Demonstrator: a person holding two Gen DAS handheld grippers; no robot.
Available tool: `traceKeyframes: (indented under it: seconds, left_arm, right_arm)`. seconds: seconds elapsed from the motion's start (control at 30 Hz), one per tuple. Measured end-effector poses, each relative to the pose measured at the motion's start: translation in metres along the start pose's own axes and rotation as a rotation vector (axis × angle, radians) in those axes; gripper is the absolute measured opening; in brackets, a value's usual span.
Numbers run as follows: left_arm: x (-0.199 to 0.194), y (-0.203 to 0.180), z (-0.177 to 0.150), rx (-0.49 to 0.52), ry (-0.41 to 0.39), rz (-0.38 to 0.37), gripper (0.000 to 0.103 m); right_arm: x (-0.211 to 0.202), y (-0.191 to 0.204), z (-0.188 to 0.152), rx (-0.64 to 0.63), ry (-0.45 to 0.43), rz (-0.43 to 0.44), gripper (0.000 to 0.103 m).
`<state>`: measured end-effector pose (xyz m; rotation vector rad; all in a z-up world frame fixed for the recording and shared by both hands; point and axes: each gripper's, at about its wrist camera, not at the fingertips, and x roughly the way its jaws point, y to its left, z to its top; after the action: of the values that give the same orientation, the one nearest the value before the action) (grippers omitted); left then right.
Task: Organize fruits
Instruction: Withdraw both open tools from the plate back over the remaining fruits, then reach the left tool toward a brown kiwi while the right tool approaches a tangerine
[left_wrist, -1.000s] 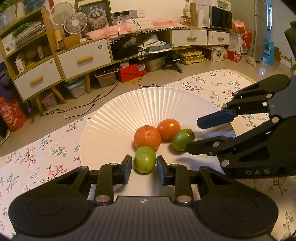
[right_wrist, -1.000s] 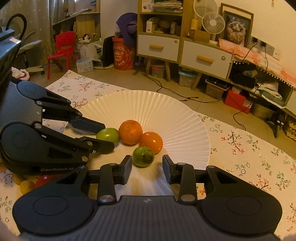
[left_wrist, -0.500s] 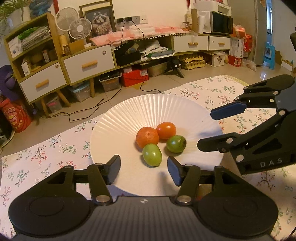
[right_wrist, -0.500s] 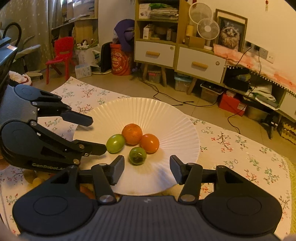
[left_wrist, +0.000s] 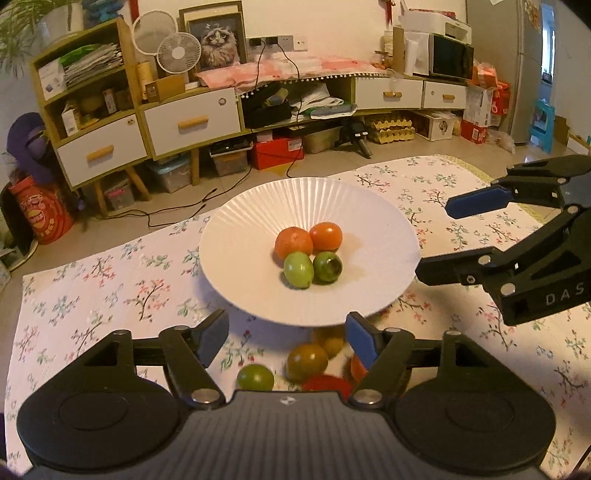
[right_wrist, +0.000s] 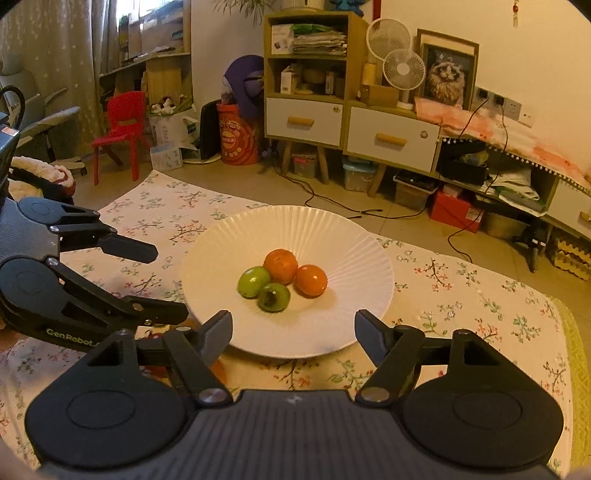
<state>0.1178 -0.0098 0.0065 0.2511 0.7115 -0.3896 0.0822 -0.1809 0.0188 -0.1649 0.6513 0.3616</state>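
The left claw (left_wrist: 288, 334) stands with its jaws spread apart and nothing between them; they have just been opening, and the pads press on no fruit. It hangs over the near rim of the white ribbed plate (left_wrist: 236, 258), above the floral cloth (left_wrist: 110, 288) that covers the surface. The right claw (right_wrist: 293, 332) is likewise spread wide and bare, its jaws having just been opening too, poised at the plate's near edge in its own view. Each claw shows in the other's camera, coming in from the side, apart from the plate's contents.

In the middle of the plate four fruits sit clustered and touching: a light green fruit (left_wrist: 298, 269), a darker green fruit (left_wrist: 327, 266) with a dark spot on its face, an orange fruit (left_wrist: 293, 242) and a redder orange one (left_wrist: 325, 237) just beside it.

More fruit lies on the cloth just off the plate's near rim, under the left claw: a green one (left_wrist: 255, 377), an olive-brown one (left_wrist: 306, 362), a yellowish one (left_wrist: 330, 338) and a red one (left_wrist: 325, 382) partly hidden by the claw's body.
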Motion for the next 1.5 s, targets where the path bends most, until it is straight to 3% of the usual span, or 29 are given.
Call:
traceKeyframes:
  seconds: [0.07,0.33,0.43,0.6,0.7,1.1,1.5]
  left_arm:
    - [-0.006,0.001,-0.005,-0.008,-0.005,0.003,0.073]
    - [-0.019,0.007,-0.025,-0.037,0.021,0.015,0.074]
    - [-0.024,0.009,-0.032,-0.049,0.024,0.028,0.085]
    - [-0.030,0.010,-0.044,-0.066,0.028,0.032,0.086]
    - [-0.034,0.011,-0.057,-0.065,0.030,0.039,0.092]
    - [-0.018,0.015,-0.098,-0.035,0.128,0.064,0.093]
    - [-0.019,0.028,-0.109,-0.134,0.065,0.034,0.095]
  right_arm:
    - [-0.004,0.003,-0.004,0.001,-0.002,0.002,0.074]
    - [-0.016,0.013,-0.023,0.008,0.004,0.006,0.085]
    - [-0.020,0.016,-0.028,0.012,0.010,0.006,0.088]
    - [-0.021,0.022,-0.036,0.010,0.020,-0.002,0.094]
    - [-0.021,0.026,-0.044,0.019,0.024,-0.006,0.096]
    - [-0.002,0.038,-0.073,-0.027,0.112,-0.047,0.097]
    - [0.011,0.038,-0.077,-0.001,0.108,-0.041,0.102]
